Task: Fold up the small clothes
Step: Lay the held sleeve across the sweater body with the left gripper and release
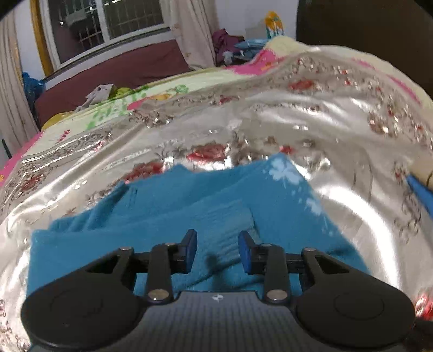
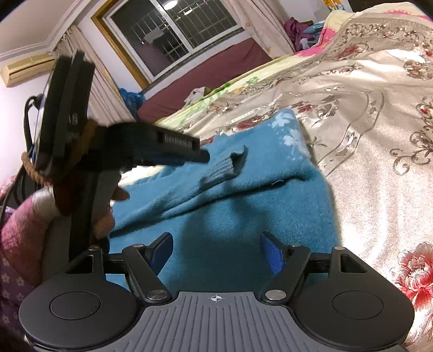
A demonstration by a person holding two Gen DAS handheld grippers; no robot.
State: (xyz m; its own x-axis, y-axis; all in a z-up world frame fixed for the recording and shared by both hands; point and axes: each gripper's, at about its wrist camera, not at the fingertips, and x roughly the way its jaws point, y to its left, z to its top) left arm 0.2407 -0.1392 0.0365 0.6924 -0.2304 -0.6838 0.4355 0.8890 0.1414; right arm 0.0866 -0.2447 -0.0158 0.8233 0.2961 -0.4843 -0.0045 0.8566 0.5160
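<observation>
One blue sweater (image 2: 230, 205), two grippers, one shiny floral bedspread (image 2: 373, 151). Sweater lies flat on the bedspread, filling the lower centre of both wrist views; one ribbed cuff (image 2: 230, 165) (sleeve folded across the body) sits mid-frame in the right view, white flower print at the far corner. Sweater's right edge runs diagonally with open bedspread all along the right side of the frame; far edge also has bare bedspread beyond. Left gripper (image 1: 217, 250) hovers low over the sweater, fingers parted with a moderate gap, nothing between them. Right gripper (image 2: 216, 250) is over the sweater's near part, jaws spread wide, nothing held. In the right view the left gripper enters from the left, pointing toward the cuff, person's hand (image 2: 105, 214) around its handle. One window (image 1: 108, 24) at upper left.
</observation>
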